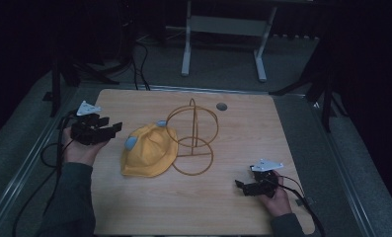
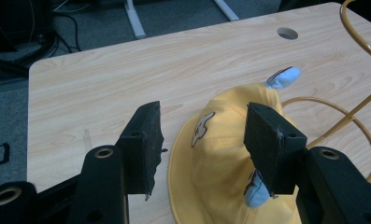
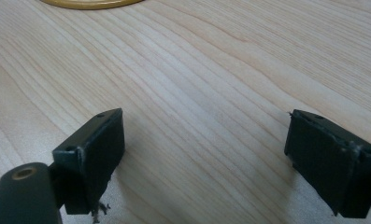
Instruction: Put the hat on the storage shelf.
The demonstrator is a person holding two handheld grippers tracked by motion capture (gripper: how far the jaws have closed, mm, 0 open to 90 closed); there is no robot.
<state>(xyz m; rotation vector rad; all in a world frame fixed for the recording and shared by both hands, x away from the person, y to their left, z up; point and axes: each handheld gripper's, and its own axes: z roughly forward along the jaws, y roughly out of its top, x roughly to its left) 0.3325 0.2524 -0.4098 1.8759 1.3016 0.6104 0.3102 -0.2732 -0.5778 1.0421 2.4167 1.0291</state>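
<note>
The yellow hat (image 2: 220, 158), judged soft, light and floppy, is best pinched at its brim by the left gripper (image 2: 202, 140), whose fingers (image 2: 146, 140) stand wide and empty.

Surface: light wooden table (image 1: 193, 207), round hole (image 1: 221, 106) near far edge.
Centre: yellow hat (image 1: 149, 153) touching wire stand (image 1: 193, 143).

Hat (image 1: 149, 150): soft yellow cloth, matt, pale blue cloth ears, stitched patch.
Stand (image 1: 193, 136): thin metal wire, yellow coat, slight sheen.
Table (image 1: 233, 207): light wood-grain top, smooth, low gloss.
Left gripper (image 2: 202, 135): black matt plastic jaws, rough worn pad edges.
Right gripper (image 3: 206, 149): same black matt plastic, frayed pad edge.
</note>
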